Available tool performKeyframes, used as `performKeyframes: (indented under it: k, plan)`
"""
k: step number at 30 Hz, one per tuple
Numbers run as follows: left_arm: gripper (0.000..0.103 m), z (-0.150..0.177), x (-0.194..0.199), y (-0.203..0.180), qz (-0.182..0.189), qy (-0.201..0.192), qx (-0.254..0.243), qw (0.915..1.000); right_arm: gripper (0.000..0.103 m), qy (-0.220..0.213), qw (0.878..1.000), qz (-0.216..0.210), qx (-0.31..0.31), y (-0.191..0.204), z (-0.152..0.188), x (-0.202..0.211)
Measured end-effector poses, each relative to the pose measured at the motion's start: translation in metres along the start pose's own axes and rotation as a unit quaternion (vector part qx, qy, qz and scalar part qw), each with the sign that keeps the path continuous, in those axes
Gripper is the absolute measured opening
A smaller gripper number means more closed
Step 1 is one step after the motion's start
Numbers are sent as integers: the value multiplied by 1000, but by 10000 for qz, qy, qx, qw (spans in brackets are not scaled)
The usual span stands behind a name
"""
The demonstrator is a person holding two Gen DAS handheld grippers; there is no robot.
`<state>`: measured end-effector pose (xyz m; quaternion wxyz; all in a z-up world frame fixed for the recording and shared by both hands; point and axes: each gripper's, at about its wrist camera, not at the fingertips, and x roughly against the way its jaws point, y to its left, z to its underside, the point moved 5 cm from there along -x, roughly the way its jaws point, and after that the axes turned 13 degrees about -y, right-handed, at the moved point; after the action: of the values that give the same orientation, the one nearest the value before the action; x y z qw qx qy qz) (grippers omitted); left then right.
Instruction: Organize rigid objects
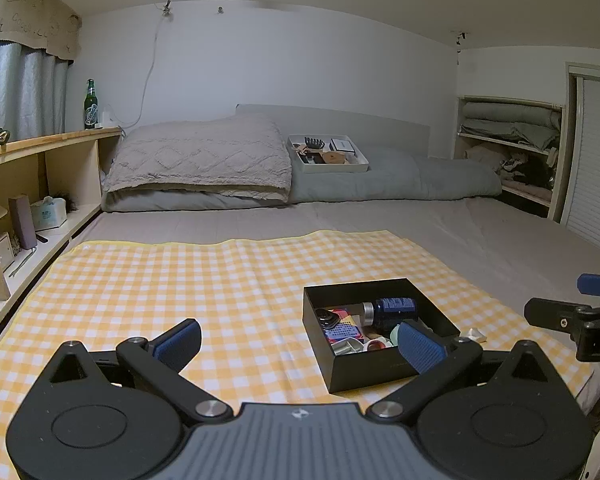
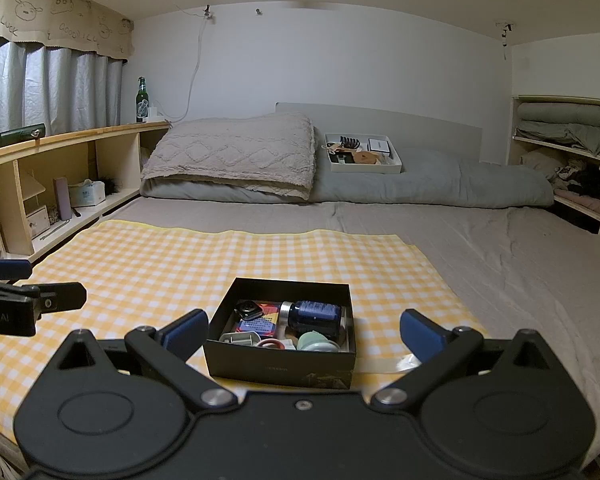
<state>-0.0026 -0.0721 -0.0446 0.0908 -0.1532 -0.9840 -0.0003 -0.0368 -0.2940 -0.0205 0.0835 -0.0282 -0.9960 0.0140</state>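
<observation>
A black open box (image 1: 374,372) (image 2: 280,364) sits on a yellow checked cloth (image 1: 180,276) (image 2: 180,256) spread over the bed. Inside lie a dark blue bottle (image 1: 392,309) (image 2: 314,314), a blue dotted card (image 2: 256,326), a black round item (image 2: 247,309), a mint cap (image 2: 312,340) and other small pieces. My left gripper (image 1: 300,344) is open over the cloth, its right finger in front of the box's near right corner. My right gripper (image 2: 302,332) is open, its fingers standing either side of the box, nothing held.
A white tray (image 1: 328,155) (image 2: 364,153) of small items rests on the grey bedding by a pillow (image 1: 200,160). Wooden shelves (image 1: 40,184) with a green bottle (image 1: 91,105) line the left; linen shelves (image 2: 560,152) stand right. A small white scrap (image 1: 474,335) lies beside the box.
</observation>
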Motion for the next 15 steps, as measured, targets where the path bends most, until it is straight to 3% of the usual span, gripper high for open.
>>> performKeyframes:
  k: [15]
  plan:
    - [103,-1,1,2,5,3,6,10000,103,3,10000,5,3,0,0,0]
